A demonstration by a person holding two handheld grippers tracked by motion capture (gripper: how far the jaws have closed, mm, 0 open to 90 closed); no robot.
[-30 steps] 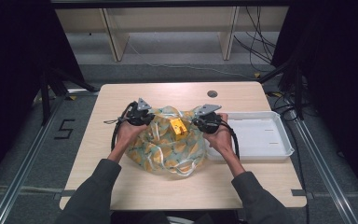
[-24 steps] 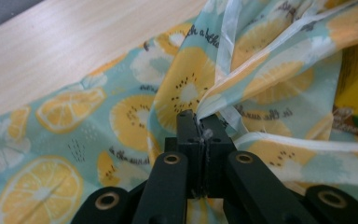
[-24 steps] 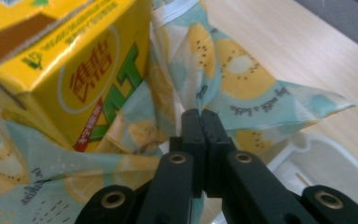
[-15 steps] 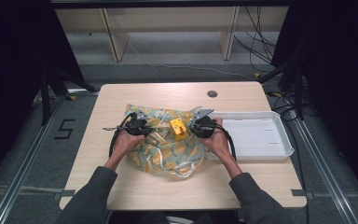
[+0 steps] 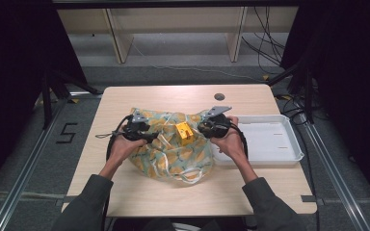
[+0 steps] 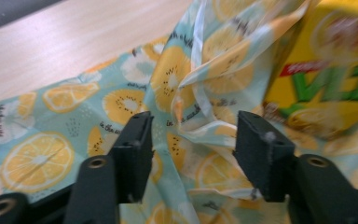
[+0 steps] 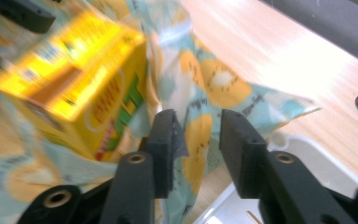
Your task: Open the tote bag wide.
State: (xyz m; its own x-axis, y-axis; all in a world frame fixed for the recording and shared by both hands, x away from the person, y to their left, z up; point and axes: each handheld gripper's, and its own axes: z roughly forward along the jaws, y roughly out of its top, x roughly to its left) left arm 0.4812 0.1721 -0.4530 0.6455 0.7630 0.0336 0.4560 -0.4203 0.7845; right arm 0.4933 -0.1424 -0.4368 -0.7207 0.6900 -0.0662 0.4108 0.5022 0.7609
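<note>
From above, a fruit-print cloth bag (image 5: 171,151) lies at the middle of the bench (image 5: 125,101), a yellow carton (image 5: 184,132) standing in its open top, a white tray (image 5: 270,142) at the right edge. The left tongs (image 5: 149,136) and right tongs (image 5: 203,128) flank the carton. The left gripper view adds that its jaws have just been opening and stand apart, loose cloth between them, unpinched. The right gripper view shows its jaws also just opened, the bag's edge (image 7: 200,140) between them, free.
</note>
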